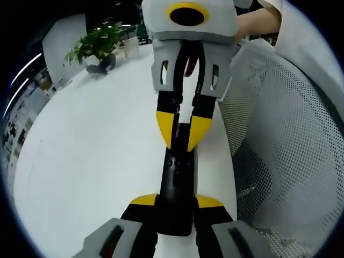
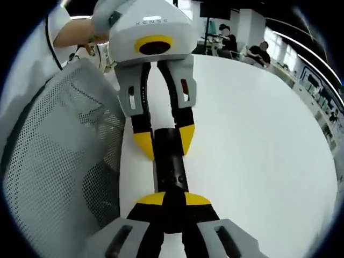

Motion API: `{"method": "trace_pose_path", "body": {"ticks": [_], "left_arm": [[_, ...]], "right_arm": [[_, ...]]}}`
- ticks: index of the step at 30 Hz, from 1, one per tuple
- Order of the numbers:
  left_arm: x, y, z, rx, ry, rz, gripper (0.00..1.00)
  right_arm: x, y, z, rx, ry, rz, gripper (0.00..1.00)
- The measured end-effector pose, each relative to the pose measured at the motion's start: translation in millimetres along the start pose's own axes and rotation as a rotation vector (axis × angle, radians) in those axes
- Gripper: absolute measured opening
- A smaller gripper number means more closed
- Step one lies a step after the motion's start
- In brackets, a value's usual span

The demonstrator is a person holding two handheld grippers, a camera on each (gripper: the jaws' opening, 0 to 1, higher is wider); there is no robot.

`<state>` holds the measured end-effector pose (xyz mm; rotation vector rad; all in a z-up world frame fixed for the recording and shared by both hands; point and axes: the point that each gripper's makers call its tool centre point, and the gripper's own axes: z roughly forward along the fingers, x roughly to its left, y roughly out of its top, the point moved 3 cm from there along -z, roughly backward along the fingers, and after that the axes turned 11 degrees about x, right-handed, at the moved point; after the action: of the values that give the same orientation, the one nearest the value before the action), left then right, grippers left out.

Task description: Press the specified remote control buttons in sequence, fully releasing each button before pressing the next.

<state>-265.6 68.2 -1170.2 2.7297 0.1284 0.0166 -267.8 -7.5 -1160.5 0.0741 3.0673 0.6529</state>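
Black and slim, the remote control [image 1: 176,185] lies lengthwise on the white bench [image 1: 91,161], caught at both ends between the two tools. In the left gripper view the left hand-held gripper [image 1: 176,201] has its yellow-tipped jaws closed on the near end of the remote, one jaw on each long side, while the right hand-held gripper [image 1: 183,129] comes in from the far side and pinches the other end with its own yellow tips. The right gripper view shows the same hold mirrored: the right hand-held gripper [image 2: 173,200] clamps the near end of the remote control [image 2: 171,172], and the left hand-held gripper [image 2: 164,141] grips the far end. Small round buttons run along the remote's top face, but no lettering on them can be read; faint grey writing on the housing of the left tool in the right gripper view is too blurred to make out. A white mesh chair back [image 1: 279,134] stands just beside the grippers, at the bench edge. Beyond the right tool a potted plant [image 1: 97,45] sits on the bench, well apart from the remote. Seated people [image 2: 244,45] show far behind the left tool.
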Motion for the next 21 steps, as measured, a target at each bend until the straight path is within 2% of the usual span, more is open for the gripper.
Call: {"method": "trace_pose_path", "body": {"ticks": [7,9,10,11,12,13,15,19,21], "left_arm": [[-0.1,0.2,-0.1,-0.002,0.0,0.0,0.23],[-0.1,0.0,-0.2,-0.006,0.0,-0.002,0.23],[-0.2,0.0,-0.1,-0.008,-0.001,-0.002,0.23],[-0.2,0.0,-0.1,-0.009,-0.001,-0.003,0.23],[-0.3,-0.1,-0.1,-0.01,-0.001,-0.004,0.23],[-0.3,0.0,-0.1,-0.01,0.0,-0.005,0.23],[-0.3,-0.1,-0.2,-0.01,0.002,-0.006,0.23],[-0.4,-0.1,-0.2,-0.01,0.003,-0.007,0.23],[-0.5,-0.1,-0.2,-0.01,0.002,-0.005,0.23]], "right_arm": [[0.3,5.4,1.7,0.062,0.033,-0.135,0.07],[-1.0,7.6,2.1,0.081,0.04,-0.122,0.07],[-0.5,5.7,1.7,0.103,0.046,-0.07,0.07],[-1.9,7.2,2.4,0.102,0.045,-0.075,0.07],[-1.7,6.4,2.2,0.106,0.049,-0.039,0.07],[-2.0,6.5,2.4,0.103,0.053,0.075,0.06],[-3.3,6.8,2.3,0.093,0.037,0.131,0.06],[0.9,6.4,2.9,0.091,-0.009,0.093,0.06],[1.1,6.3,2.4,0.069,-0.032,0.035,0.06]]}}
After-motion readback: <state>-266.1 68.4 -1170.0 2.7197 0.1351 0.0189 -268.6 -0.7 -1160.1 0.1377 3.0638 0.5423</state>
